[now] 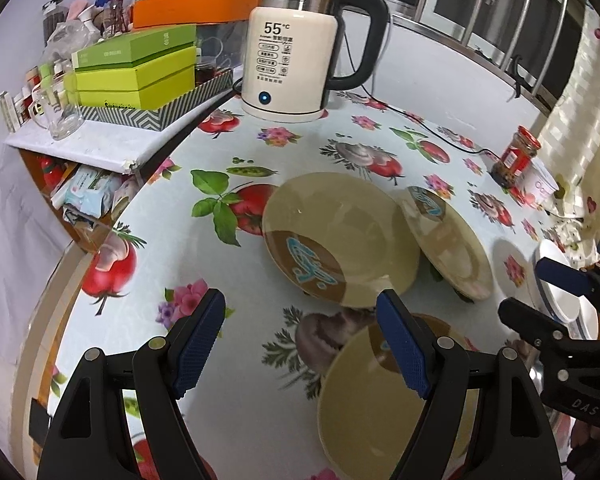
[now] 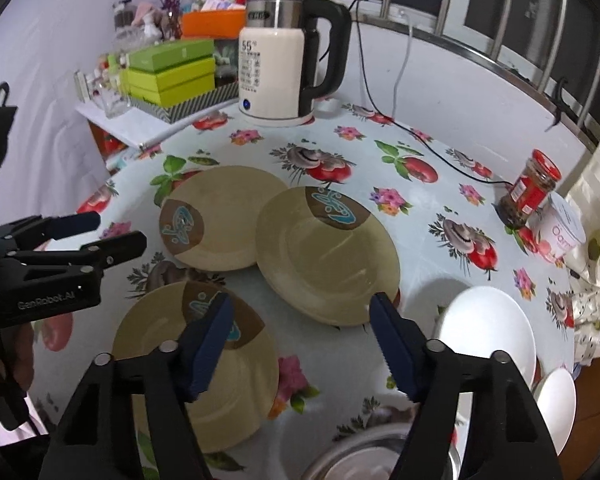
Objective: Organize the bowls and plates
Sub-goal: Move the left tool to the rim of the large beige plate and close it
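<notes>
Three beige plates with a brown patch and blue mark lie on the flowered tablecloth. The far left plate [image 2: 220,216] [image 1: 340,236] lies flat. The middle plate [image 2: 324,256] [image 1: 448,240] overlaps its right edge. The near plate [image 2: 204,364] [image 1: 380,400] lies in front. Two white bowls [image 2: 488,332] [image 2: 556,408] sit at the right. A steel bowl [image 2: 380,456] is at the bottom edge. My left gripper [image 1: 300,340] is open and empty above the table beside the near plate. My right gripper [image 2: 300,344] is open and empty between the near and middle plates.
A white electric kettle [image 2: 276,76] stands at the back, its black cord [image 2: 440,148] running across the table. A red-lidded jar [image 2: 532,188] and a yogurt cup [image 2: 564,232] stand at the right. A shelf with green boxes [image 2: 168,72] is at the back left.
</notes>
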Action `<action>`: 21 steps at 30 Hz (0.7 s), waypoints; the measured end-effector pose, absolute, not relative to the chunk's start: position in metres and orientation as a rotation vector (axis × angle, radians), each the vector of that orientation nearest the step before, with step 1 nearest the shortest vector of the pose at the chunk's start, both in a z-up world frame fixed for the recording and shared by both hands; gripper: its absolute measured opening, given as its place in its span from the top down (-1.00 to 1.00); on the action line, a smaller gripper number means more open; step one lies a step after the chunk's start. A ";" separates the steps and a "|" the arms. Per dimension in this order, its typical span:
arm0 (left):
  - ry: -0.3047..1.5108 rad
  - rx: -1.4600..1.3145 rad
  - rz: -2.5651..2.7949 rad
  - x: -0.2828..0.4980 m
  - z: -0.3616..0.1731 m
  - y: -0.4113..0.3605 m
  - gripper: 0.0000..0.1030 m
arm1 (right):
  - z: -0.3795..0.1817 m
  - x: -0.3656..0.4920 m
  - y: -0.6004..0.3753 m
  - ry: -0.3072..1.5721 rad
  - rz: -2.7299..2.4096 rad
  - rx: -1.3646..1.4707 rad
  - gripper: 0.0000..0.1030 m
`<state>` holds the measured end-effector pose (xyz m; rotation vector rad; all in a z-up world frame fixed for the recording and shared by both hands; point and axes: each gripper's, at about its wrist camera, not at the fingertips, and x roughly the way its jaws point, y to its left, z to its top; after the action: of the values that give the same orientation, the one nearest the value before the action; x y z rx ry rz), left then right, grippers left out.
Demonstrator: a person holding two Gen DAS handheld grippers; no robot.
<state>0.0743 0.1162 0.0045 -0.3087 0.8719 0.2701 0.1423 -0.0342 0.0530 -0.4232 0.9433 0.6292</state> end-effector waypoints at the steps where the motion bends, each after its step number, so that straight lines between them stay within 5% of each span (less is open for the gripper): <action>1: 0.874 -0.312 0.272 0.076 0.003 0.118 -0.52 | 0.051 0.145 -0.030 0.946 0.631 -0.438 -0.35; 7: 0.889 -0.330 0.284 0.084 -0.006 0.127 -0.52 | 0.031 0.163 -0.007 0.999 0.641 -0.506 -0.35; 14: 0.900 -0.343 0.283 0.090 -0.013 0.131 -0.52 | 0.014 0.181 0.001 1.058 0.653 -0.507 0.15; 21: 0.897 -0.354 0.280 0.096 -0.015 0.135 -0.52 | 0.006 0.189 -0.005 1.088 0.618 -0.513 0.26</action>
<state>0.0960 0.1351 -0.0148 -0.3537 0.8972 0.2803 0.1886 -0.0048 0.0064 -0.5134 1.0879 0.6180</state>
